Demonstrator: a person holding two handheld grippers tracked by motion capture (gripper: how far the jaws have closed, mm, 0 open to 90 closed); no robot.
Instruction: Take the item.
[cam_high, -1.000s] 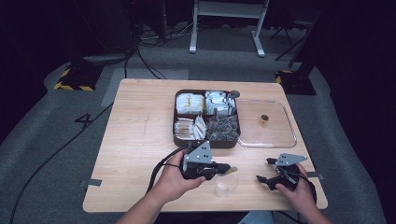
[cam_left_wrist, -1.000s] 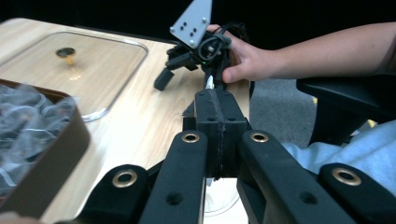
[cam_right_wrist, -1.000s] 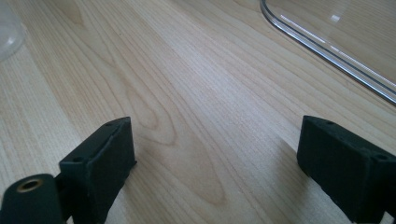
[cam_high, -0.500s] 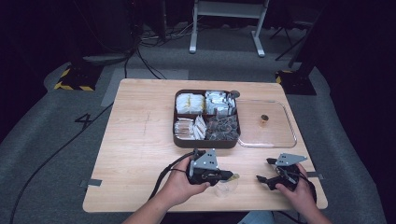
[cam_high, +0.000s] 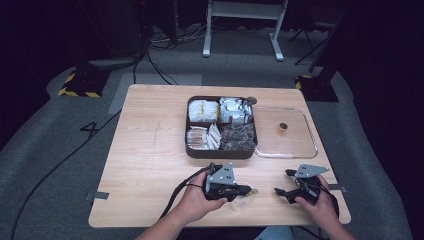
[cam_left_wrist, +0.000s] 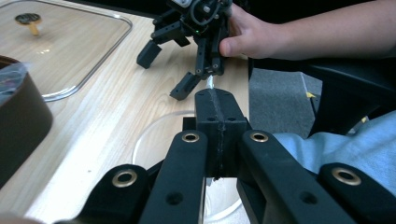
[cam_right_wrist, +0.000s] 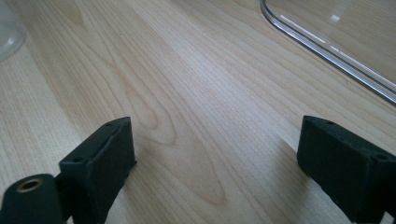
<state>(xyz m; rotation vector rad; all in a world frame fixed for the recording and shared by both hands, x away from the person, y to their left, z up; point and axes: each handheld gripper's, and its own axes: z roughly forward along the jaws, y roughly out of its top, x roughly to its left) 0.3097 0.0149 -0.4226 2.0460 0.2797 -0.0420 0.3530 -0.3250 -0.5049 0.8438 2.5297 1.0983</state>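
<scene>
On the worktop (cam_high: 150, 150), far of centre: brown tray (cam_high: 221, 151), four compartments, all stocked with packets. Just right of it, touching or nearly so: clear lid (cam_high: 295, 145), flat on the wood, small knob (cam_high: 283, 127) up, so uncovering looks done.

Near edge, left of centre: left gripper (cam_high: 247, 190), held in a hand, jaws pressed together, pointing right over a clear cup (cam_high: 242, 202). Looks empty, as far as can be told through the clear wall. At the jaw tips, a small yellowish bit (cam_high: 255, 191); too small to name, and cannot tell whether pinched or merely lying there.

Near edge, right: right gripper (cam_high: 283, 182), jaws spread wide, gripping nothing, low over bare wood between cup and lid.

Judging by this: early to midway. Probably left to do: filling the cup from the tray, then putting the lid back on.
</scene>
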